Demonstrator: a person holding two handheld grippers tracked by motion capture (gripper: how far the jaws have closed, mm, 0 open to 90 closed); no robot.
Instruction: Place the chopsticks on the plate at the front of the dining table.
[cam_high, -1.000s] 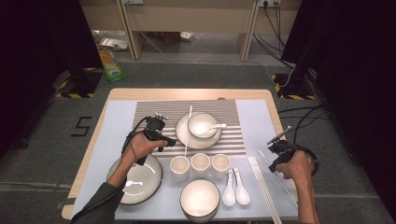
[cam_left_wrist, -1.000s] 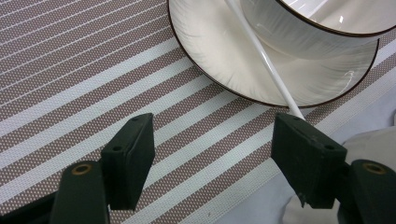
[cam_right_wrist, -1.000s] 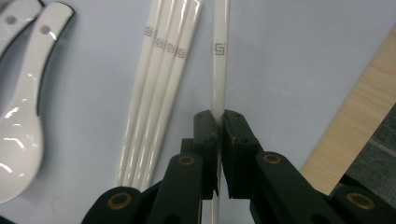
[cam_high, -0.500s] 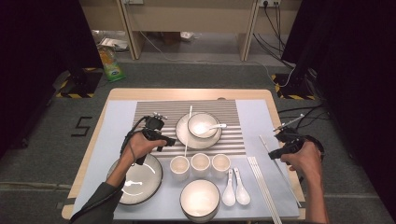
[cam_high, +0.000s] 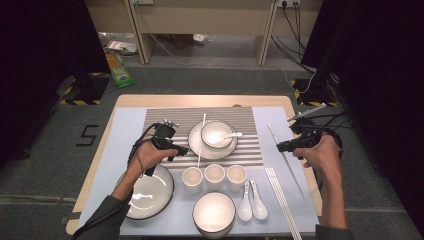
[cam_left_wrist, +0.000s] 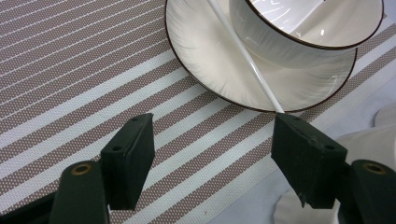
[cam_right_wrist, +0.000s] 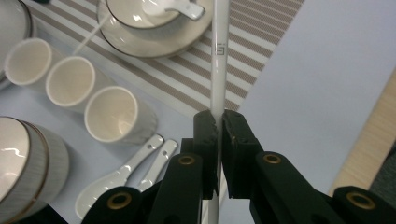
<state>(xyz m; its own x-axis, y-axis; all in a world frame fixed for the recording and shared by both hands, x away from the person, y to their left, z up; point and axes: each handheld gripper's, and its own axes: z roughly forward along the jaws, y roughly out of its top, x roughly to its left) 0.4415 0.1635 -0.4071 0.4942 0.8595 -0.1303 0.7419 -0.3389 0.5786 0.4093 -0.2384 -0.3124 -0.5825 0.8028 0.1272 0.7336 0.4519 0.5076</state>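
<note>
At the left of the table (cam_high: 205, 100), the left claw (cam_high: 172, 145) hangs with its jaws spread wide over the brown-and-white striped woven mat (cam_left_wrist: 70, 79), gripping nothing. Just ahead of it, one long white chopstick (cam_left_wrist: 243, 53) leans across the rim of the shallow white plate with a dark edge (cam_left_wrist: 205, 60), which carries a white bowl (cam_left_wrist: 303, 23); the stick's lower end reaches the far jaw in the left gripper view.

Further right stand three small white cups (cam_high: 214, 176) in a row, then two white ceramic spoons (cam_high: 251, 202) and a bundle of spare white chopsticks (cam_high: 282, 202).

At the right, the right claw (cam_right_wrist: 219, 140) is pressed together on a second long white chopstick (cam_right_wrist: 218, 56), held clear of the pale blue cloth (cam_right_wrist: 317, 70).

The step in hand looks like laying this stick down as a pair. It would go best kept level, lowered slowly, and released only once it rests flat, lest it roll.
</note>
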